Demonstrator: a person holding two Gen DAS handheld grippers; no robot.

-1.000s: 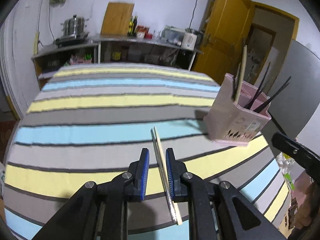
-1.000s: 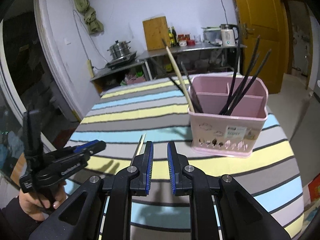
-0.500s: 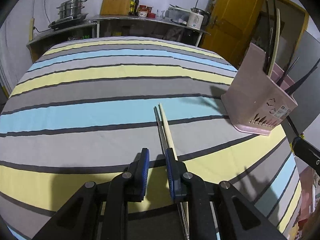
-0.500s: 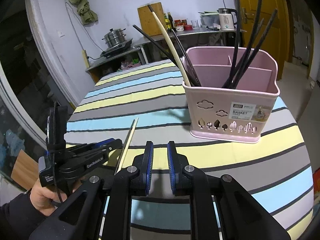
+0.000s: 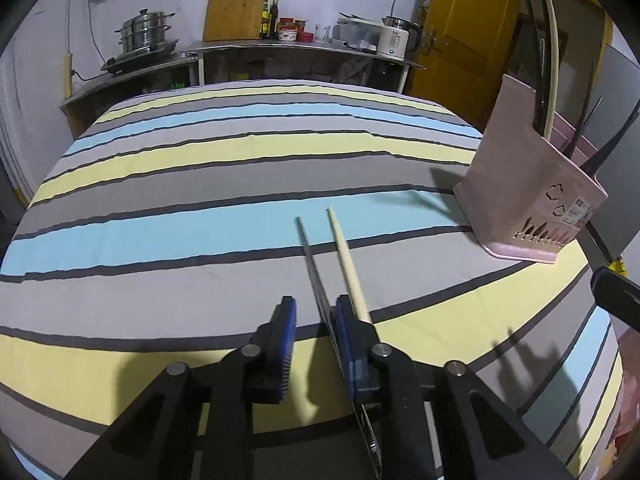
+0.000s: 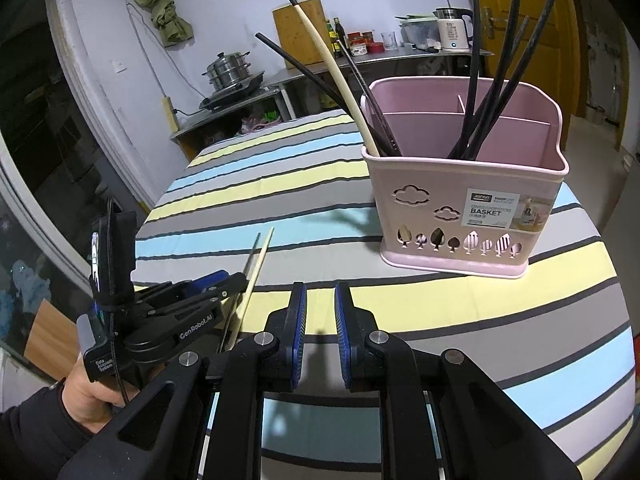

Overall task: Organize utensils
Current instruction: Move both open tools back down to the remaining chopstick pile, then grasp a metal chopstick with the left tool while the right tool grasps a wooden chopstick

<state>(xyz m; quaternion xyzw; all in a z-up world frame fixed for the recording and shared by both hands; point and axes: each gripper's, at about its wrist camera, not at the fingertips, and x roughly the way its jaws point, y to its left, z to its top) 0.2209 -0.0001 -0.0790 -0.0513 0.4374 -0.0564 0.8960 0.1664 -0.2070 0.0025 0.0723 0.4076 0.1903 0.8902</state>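
Two loose chopsticks lie on the striped tablecloth: a dark metal one (image 5: 310, 256) and a cream one (image 5: 346, 260). My left gripper (image 5: 314, 312) is low over them with its jaws apart. The dark chopstick runs through the gap along the right pad, and the cream one passes outside that finger. In the right wrist view the left gripper (image 6: 236, 284) sits over the same pair (image 6: 260, 256). My right gripper (image 6: 320, 292) hovers open and empty in front of the pink basket (image 6: 460, 200), which holds several dark chopsticks and a cream one.
The pink basket (image 5: 532, 200) stands near the table's right edge. A person's hand (image 6: 86, 396) holds the left gripper at the near left. A counter with a pot (image 5: 146, 36), bottles and a kettle (image 5: 396, 40) lines the back wall beside a yellow door.
Both grippers sank toward the table. The left one came down around the dark chopstick, and the two chopstick tips have spread apart. The basket looms larger in the right wrist view.
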